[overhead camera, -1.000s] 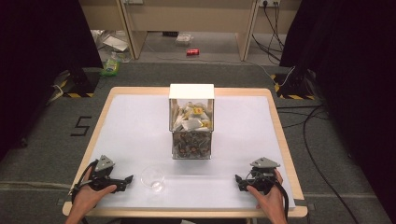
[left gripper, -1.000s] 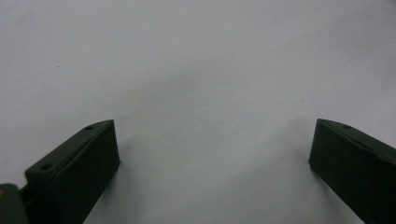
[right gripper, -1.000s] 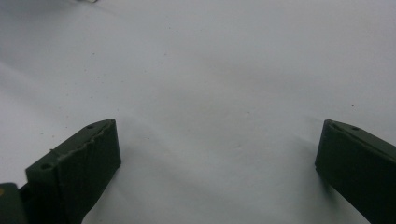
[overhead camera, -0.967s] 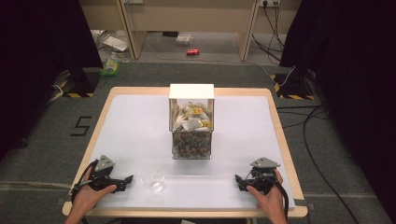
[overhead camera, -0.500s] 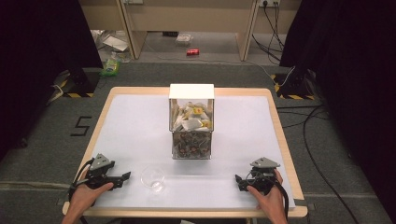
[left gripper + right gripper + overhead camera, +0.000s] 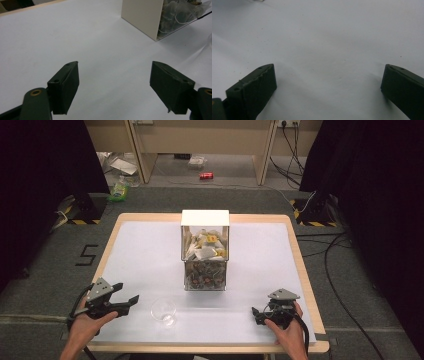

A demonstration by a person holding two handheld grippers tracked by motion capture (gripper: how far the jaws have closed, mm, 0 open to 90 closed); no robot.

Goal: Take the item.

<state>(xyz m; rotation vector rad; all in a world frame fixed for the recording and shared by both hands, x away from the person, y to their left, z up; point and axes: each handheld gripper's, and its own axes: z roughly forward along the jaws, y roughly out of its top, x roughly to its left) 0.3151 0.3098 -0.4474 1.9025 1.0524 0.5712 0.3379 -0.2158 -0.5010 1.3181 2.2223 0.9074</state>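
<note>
Holding a black two-jaw tool in each hand, both low over the white-topped, wood-edged surface (image 6: 150, 250). Left tool (image 6: 125, 301) sits at the near left, jaws spread wide and nothing between them; in the left gripper view its jaws frame bare white top, with the box's cream side panel at far right. My left hand (image 6: 82, 325) grips it from behind, grey three-cornered plate on top, cable looping off the near-left side. Right tool (image 6: 256, 314) sits at the near right, close to the near edge, under my right hand (image 6: 287, 332); the right gripper view shows its jaws wide apart too, empty, plain white top between them.

Small clear glass bowl (image 6: 163, 311) stands on the near part of the surface, just right of the left tool's tips, apart from them, well left of the right tool. Looks empty, hard to be sure.

Clear-walled square box with a white lid (image 6: 205, 250) stands upright mid-surface, farther than the bowl and a bit right of it. It's stuffed with small sachets, pale and yellow ones in the upper part, darker ones lower down; can't tell what they are.

Beyond the far edge, on the grey floor: red can (image 6: 206, 175), green bottle (image 6: 119, 190) at far left, black cables (image 6: 335, 265) down the right.
</note>
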